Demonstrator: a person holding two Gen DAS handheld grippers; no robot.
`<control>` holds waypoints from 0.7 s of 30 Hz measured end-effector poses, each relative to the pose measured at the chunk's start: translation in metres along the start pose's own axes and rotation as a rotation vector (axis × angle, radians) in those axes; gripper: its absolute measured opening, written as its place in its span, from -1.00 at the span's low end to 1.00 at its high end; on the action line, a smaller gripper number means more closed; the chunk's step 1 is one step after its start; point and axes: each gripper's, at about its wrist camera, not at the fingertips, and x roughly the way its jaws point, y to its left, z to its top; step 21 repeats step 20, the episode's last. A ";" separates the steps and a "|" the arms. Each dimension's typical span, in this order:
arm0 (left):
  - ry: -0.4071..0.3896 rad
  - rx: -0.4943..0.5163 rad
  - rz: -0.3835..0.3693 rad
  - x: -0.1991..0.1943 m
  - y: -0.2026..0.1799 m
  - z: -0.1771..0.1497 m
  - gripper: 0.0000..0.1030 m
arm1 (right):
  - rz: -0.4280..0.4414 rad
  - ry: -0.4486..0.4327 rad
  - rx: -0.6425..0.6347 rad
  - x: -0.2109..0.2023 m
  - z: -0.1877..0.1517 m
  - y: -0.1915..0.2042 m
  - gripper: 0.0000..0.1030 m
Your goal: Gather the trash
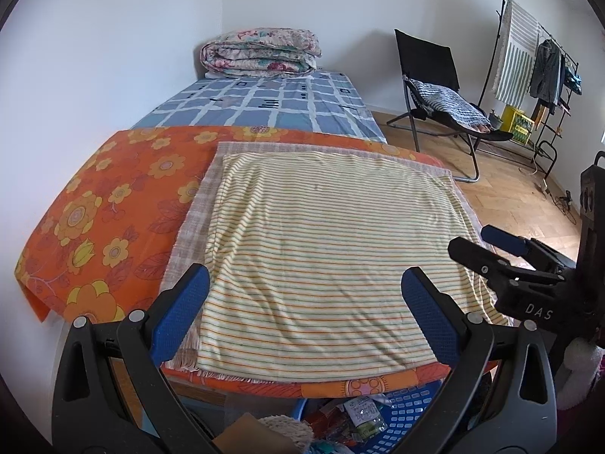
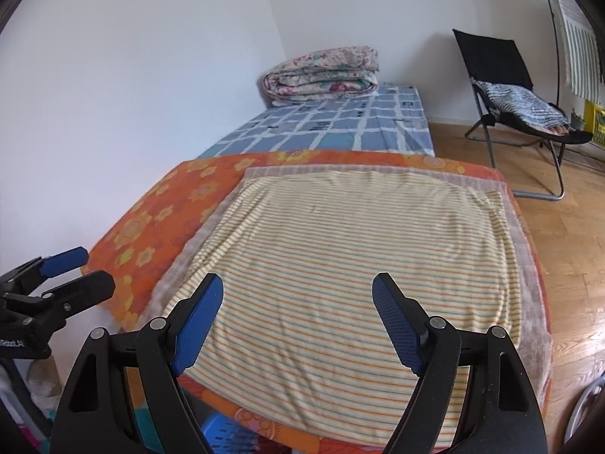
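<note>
"DAS" in white letters on the black body of the right gripper (image 1: 503,249), seen from the left wrist. Packet print in the blue basket (image 1: 408,412) unreadable.

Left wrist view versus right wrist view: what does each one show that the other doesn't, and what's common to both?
Only the left wrist view shows the trash in the blue basket below the near edge, and the clothes rack with hanging garments.

The right wrist view adds nothing clear of its own.

Both show the striped cloth bare of trash, on the orange floral cover, the folded quilt, the black chair, and the left gripper and right gripper open and empty.
</note>
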 end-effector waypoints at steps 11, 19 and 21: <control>0.017 0.009 0.021 0.001 0.005 -0.010 1.00 | 0.006 -0.009 -0.024 0.001 -0.005 0.016 0.58; 0.009 0.015 0.056 0.002 0.005 -0.012 1.00 | -0.011 0.002 -0.024 0.005 -0.008 0.015 0.58; 0.013 0.012 0.054 0.003 0.006 -0.012 1.00 | -0.008 0.006 -0.018 0.005 -0.008 0.014 0.58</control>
